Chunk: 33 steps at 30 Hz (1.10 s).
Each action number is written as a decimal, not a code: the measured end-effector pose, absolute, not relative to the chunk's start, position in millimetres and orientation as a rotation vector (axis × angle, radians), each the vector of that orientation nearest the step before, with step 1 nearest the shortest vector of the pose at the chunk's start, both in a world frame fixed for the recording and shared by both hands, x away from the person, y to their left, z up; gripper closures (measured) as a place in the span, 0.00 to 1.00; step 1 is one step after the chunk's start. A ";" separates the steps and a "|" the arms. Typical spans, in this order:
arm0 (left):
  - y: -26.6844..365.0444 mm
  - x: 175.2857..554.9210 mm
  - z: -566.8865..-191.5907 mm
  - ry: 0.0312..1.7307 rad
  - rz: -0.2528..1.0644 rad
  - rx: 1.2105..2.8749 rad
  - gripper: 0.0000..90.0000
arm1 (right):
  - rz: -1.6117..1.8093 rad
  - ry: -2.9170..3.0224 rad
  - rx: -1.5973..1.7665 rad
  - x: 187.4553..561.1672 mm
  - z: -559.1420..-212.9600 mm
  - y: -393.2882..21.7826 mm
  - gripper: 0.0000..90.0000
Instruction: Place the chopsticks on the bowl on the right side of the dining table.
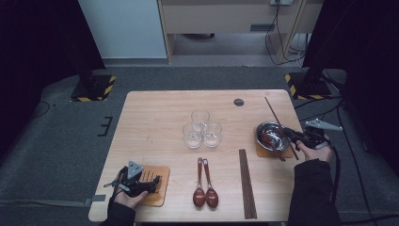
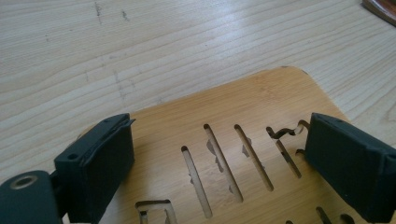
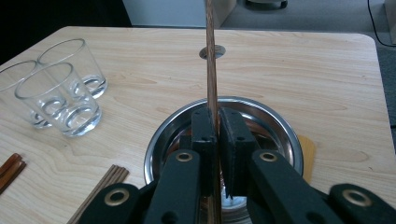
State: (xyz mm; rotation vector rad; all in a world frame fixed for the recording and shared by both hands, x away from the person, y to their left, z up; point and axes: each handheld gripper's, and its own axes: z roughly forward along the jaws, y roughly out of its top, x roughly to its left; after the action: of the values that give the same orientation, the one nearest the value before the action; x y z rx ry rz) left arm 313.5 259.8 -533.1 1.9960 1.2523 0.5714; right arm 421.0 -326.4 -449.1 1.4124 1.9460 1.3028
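Spoons (image 1: 204,183) & chopstick bundle (image 1: 247,183) up front, L hand-held gripper (image 1: 149,184) released over slotted mat (image 1: 157,186), R hand-held gripper (image 1: 288,133) clenched on chopstick (image 1: 277,120) above bowl (image 1: 270,135), glasses (image 1: 201,129) mid-table.

Pale matt wood-grain table (image 1: 155,113); glossy polished metal bowl (image 3: 275,123); clear smooth glasses (image 3: 60,93); dark wooden chopstick (image 3: 211,70); slotted smooth bamboo-like mat (image 2: 243,112); glossy reddish-brown spoons (image 1: 205,188); matt black gripper pads (image 2: 105,158)

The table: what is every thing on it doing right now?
Left gripper: jaws open over the left wooden mat, holding nothing.
Right gripper: jaws shut on chopsticks.
Metal bowl: upright on the right wooden mat.
Three glasses: upright, empty, clustered together.
Two spoons: lying side by side.
Chopstick bundle: lying flat.
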 end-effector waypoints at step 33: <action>259.9 313.5 -533.1 1.253 0.571 1.996 0.08 | 1.187 2.027 1.431 445.8 -485.8 -310.6 0.95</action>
State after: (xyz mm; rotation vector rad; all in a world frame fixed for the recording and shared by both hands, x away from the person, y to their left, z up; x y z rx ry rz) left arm 313.5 259.9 -533.1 1.9957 1.2525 0.5707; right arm 445.8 -310.6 -485.8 1.4310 2.0273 1.1865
